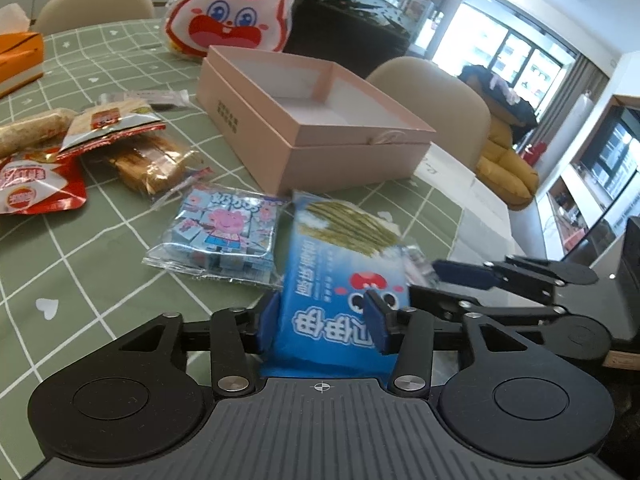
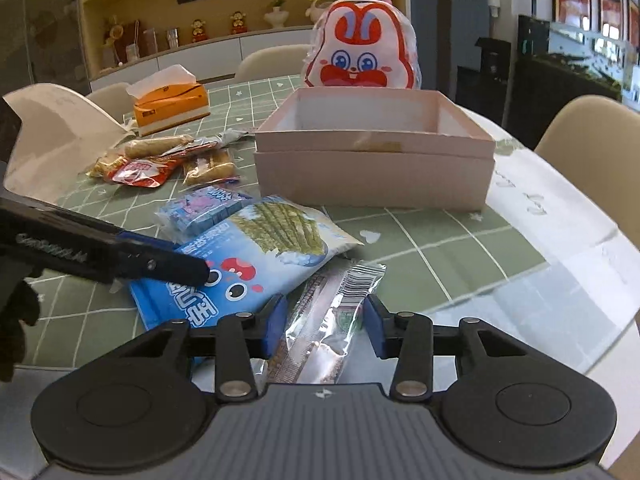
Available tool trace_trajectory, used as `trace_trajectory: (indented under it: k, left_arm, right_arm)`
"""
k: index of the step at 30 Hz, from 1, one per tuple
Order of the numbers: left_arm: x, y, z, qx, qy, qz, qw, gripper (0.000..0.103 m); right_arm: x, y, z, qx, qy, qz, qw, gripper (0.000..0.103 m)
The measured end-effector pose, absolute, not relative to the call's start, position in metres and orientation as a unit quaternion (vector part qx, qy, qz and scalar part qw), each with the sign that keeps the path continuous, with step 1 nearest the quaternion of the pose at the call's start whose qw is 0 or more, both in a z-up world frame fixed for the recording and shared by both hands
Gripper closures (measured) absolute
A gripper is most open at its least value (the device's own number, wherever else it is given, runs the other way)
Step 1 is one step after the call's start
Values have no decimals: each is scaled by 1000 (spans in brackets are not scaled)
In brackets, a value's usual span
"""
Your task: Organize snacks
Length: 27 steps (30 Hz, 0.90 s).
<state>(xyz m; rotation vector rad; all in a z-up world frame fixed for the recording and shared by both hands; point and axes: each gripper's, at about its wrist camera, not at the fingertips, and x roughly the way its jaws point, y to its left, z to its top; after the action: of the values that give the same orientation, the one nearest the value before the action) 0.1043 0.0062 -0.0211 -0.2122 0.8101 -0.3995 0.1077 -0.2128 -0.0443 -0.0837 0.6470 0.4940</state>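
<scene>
On the green checked tablecloth (image 2: 432, 252), the left gripper (image 1: 324, 320) pinches the blue seaweed-snack packet (image 1: 340, 272) near the table's front edge. Rightward, the right gripper (image 2: 325, 326) stands open astride a clear-wrapped snack (image 2: 328, 320); the pink box (image 2: 376, 160) sits behind.

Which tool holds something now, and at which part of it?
The left tool grips the blue seaweed bag at its bottom end. The right tool is open around a clear packet, not holding it.

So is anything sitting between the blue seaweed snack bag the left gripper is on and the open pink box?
Nothing visible: only bare tablecloth between the blue seaweed snack bag and the pink box, whose interior looks empty.
</scene>
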Motion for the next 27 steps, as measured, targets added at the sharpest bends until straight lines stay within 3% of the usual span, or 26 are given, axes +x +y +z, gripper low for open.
trace_trajectory:
  k: [6,10,16,18,22,25,27]
  left_arm:
    - [117,6,-22,-90,388,-191,897,57]
    - [121,-9,-21,-65,393,-214,892,41]
    - [118,-19,-20,-64,395,-190,896,43]
    - [116,-18,-20,-77,396,-174,899,51]
    - [119,-11,-18,-114,404,-157,894,78]
    - [107,-16,-10,-108,381,-157,905,82]
    - [96,-23,-3,-92,362,-157,914,84]
  right_arm:
    - [105,-219,-47,-33,305,254,917,61]
    - [105,-224,-48,-23,301,263,916,61]
    - [103,-233,-51,-8,291,272,917,61]
    - [101,-235,-51,-6,290,274,917,61]
    - [97,-242,-51,0,289,270,919,63]
    - [93,-249,-51,9,290,274,917,67]
    - [90,-252,-50,9,289,275,917,75]
